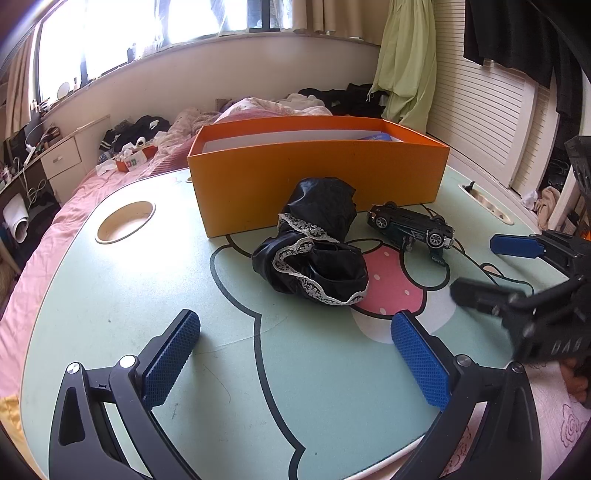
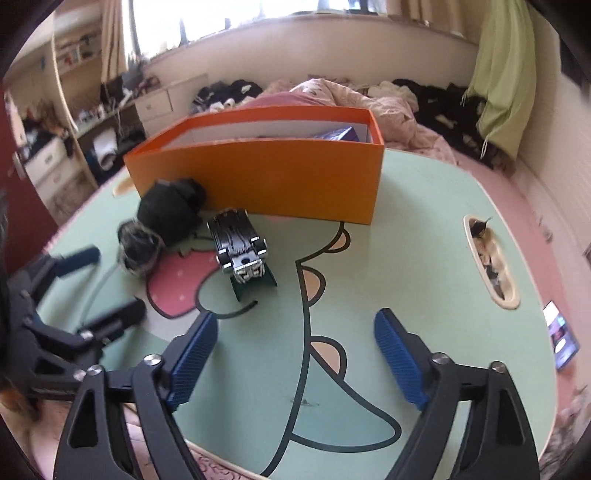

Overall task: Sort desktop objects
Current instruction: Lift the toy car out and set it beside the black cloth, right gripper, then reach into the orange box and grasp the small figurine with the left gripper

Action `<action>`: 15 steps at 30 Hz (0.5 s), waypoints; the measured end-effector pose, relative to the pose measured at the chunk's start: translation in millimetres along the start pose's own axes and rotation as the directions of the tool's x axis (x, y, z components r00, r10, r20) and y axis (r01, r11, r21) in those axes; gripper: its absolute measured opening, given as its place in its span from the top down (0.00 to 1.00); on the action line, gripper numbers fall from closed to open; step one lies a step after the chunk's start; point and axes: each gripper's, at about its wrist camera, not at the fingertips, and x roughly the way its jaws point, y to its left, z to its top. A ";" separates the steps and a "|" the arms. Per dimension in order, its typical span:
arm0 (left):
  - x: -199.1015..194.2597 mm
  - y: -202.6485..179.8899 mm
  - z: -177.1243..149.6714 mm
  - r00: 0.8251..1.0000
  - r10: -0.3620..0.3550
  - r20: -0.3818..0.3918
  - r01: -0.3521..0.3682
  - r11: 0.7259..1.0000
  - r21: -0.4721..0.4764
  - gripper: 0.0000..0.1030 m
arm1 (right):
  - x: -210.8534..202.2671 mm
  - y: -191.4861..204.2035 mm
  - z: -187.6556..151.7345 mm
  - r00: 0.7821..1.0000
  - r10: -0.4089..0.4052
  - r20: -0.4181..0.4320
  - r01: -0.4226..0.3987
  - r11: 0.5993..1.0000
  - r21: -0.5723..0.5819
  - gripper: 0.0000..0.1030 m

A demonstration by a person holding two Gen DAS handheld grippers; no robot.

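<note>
Left wrist view: orange box [image 1: 317, 177] stands on the green tabletop [image 1: 110, 295]. Black lace-trimmed cloth [image 1: 314, 251] lies against its near wall; overturned toy car [image 1: 410, 225] lies just beside the cloth. Left gripper [image 1: 295, 354] and right gripper [image 2: 295, 354] are both spread wide, grasping nothing.

Pale green cartoon-print lap table [image 1: 110, 295] sits on a pink bed [image 1: 48, 236]. Round cup recess [image 1: 125, 221] at table's far left, oval slot [image 2: 491, 258] on its right side. Phone [image 2: 561, 339] lies off the right edge. Light green cloth [image 1: 402, 62] hangs far right, window [image 1: 147, 26] behind.
</note>
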 end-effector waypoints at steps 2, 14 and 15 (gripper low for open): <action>0.0 1.2 0.7 1.000 0.004 0.001 -0.004 1.000 -0.009 0.00 | 3.0 0.4 0.5 1.000 0.010 -0.011 -0.010 1.000 -0.009 0.00; -39.2 9.4 73.2 0.988 0.022 0.152 -0.029 0.999 0.041 0.14 | 5.8 -5.4 0.5 1.000 0.013 -0.005 -0.013 1.000 -0.005 0.00; -36.9 10.5 89.5 0.990 -0.002 0.141 -0.006 0.998 0.055 0.21 | 5.6 -4.8 0.2 1.000 0.013 -0.005 -0.014 1.000 -0.005 0.00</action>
